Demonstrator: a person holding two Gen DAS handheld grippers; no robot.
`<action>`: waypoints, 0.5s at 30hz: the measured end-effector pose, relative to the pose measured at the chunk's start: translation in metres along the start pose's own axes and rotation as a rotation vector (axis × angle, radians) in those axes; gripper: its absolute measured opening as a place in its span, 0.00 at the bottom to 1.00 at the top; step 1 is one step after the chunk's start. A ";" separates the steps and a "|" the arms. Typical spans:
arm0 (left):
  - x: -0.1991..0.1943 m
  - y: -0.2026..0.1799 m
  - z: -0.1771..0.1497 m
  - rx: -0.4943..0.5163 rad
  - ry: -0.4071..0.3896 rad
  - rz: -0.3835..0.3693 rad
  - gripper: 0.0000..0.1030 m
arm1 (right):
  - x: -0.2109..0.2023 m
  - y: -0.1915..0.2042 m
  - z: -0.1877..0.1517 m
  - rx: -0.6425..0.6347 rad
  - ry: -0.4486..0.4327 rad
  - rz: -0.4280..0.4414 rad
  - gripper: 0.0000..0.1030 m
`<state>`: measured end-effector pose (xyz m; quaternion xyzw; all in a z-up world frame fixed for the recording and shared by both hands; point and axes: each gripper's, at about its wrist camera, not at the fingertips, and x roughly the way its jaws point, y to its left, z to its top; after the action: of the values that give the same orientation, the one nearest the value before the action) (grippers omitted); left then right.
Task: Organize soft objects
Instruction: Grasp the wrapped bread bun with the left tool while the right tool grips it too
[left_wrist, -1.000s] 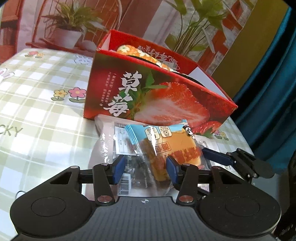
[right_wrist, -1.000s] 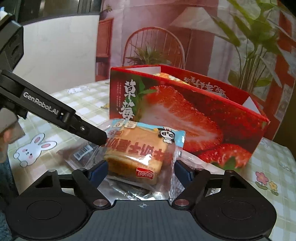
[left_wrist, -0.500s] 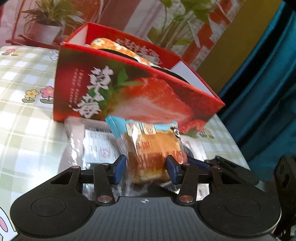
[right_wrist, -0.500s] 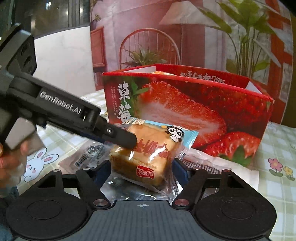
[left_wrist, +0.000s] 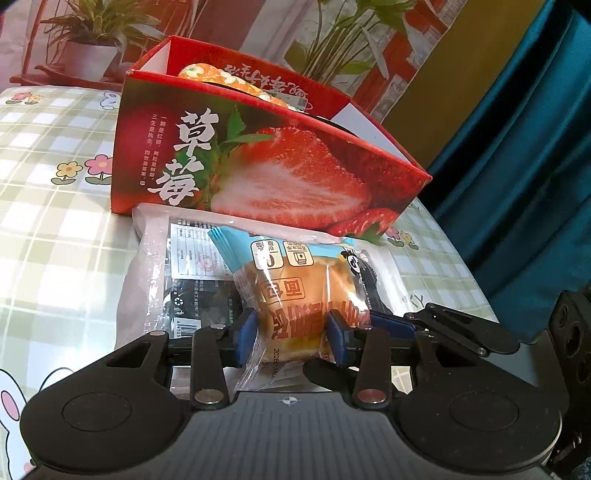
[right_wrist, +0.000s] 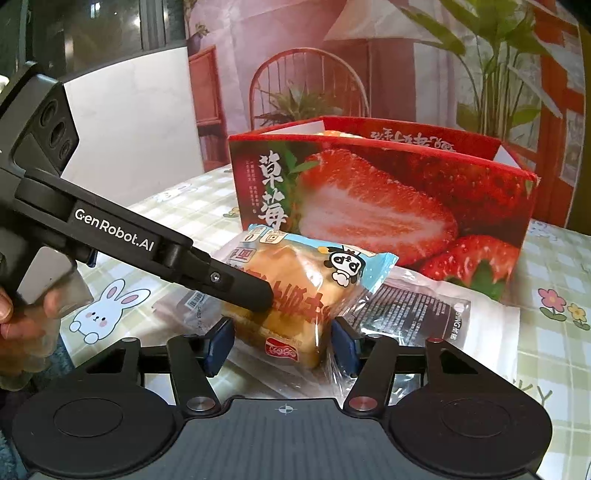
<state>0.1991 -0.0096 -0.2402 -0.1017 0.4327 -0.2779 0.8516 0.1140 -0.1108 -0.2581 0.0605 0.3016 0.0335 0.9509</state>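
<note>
A wrapped bread packet (left_wrist: 291, 295) with a blue top edge and a panda print hangs just above a flat clear bag of dark contents (left_wrist: 184, 280). My left gripper (left_wrist: 291, 341) has its blue pads pressed into the packet's sides, and its jaws are still closing. In the right wrist view the same packet (right_wrist: 295, 291) sits between the pads of my right gripper (right_wrist: 280, 345). Those jaws are closing too, with a small gap left at the left pad. The left gripper's black finger (right_wrist: 255, 295) crosses in from the left onto the packet.
A red strawberry-print box (left_wrist: 258, 173) stands open-topped right behind the packet, with an orange floral item (left_wrist: 221, 79) inside. The flat bag (right_wrist: 424, 314) lies against the box's front. The checked tablecloth (left_wrist: 55, 229) spreads to the left. A blue curtain (left_wrist: 517, 166) hangs at the right.
The left gripper has tightened on the bread packet and raised it off the flat bag. The right gripper's jaws have narrowed around the same packet.
</note>
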 end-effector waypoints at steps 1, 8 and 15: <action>0.000 0.000 0.000 0.002 0.001 0.002 0.42 | 0.000 0.001 0.000 -0.002 0.001 -0.001 0.52; -0.002 0.001 -0.001 -0.001 -0.004 0.003 0.42 | 0.001 0.003 -0.001 -0.012 0.009 0.000 0.51; -0.008 -0.002 -0.001 0.021 -0.027 0.002 0.40 | -0.004 0.005 0.001 -0.010 -0.001 -0.004 0.48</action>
<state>0.1937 -0.0067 -0.2343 -0.0962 0.4184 -0.2802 0.8586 0.1113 -0.1065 -0.2546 0.0552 0.3010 0.0329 0.9515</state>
